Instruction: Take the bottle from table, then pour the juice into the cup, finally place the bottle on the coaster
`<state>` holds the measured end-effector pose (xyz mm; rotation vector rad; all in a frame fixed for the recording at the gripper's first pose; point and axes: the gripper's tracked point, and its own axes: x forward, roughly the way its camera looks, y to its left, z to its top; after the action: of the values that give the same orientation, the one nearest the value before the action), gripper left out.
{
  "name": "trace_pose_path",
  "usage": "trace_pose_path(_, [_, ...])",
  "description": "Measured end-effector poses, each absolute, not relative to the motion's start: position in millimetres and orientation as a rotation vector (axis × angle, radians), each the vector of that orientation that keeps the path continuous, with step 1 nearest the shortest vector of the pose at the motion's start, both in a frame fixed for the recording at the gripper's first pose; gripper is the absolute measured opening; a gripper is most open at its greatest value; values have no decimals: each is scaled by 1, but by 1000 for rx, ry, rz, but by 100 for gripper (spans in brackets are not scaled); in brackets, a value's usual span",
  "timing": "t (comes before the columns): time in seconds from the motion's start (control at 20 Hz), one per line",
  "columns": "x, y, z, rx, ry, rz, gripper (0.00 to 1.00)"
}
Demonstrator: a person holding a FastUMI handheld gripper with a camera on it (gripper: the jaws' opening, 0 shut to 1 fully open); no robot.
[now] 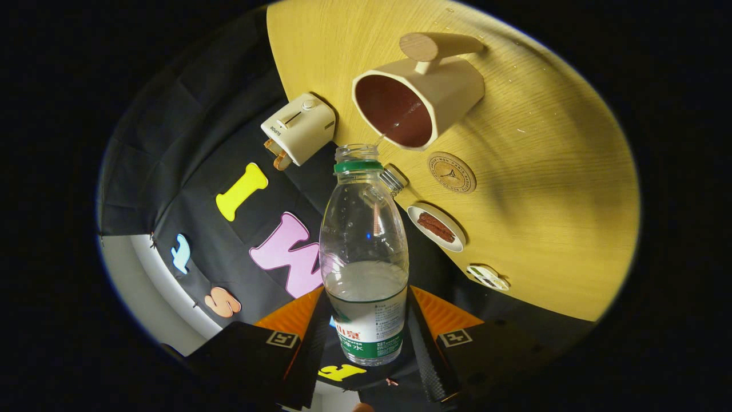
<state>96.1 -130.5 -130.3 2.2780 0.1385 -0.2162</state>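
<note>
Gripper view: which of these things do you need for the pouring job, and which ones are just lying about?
For the job:
- bottle, held between the fingers of the hand-held gripper, tipped and pouring
- cup, catching the stream
- coaster, beside the cup, nothing on it yet

Just lying about:
- toaster
- small plate with brown food
- bottle cap
- small round item near the table edge

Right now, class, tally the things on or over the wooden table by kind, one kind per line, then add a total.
Bottles: 1, the bottle, uncapped, held between the fingers of the gripper, tipped toward the cup
Cups: 1, the cup
Coasters: 1, the coaster
Toasters: 1, the toaster
Plates: 1, the plate with brown food
Total: 5
</note>
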Motion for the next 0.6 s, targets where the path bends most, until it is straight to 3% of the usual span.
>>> trace_pose_path(0.6, [101,-141,-134,2275,135,-241,74])
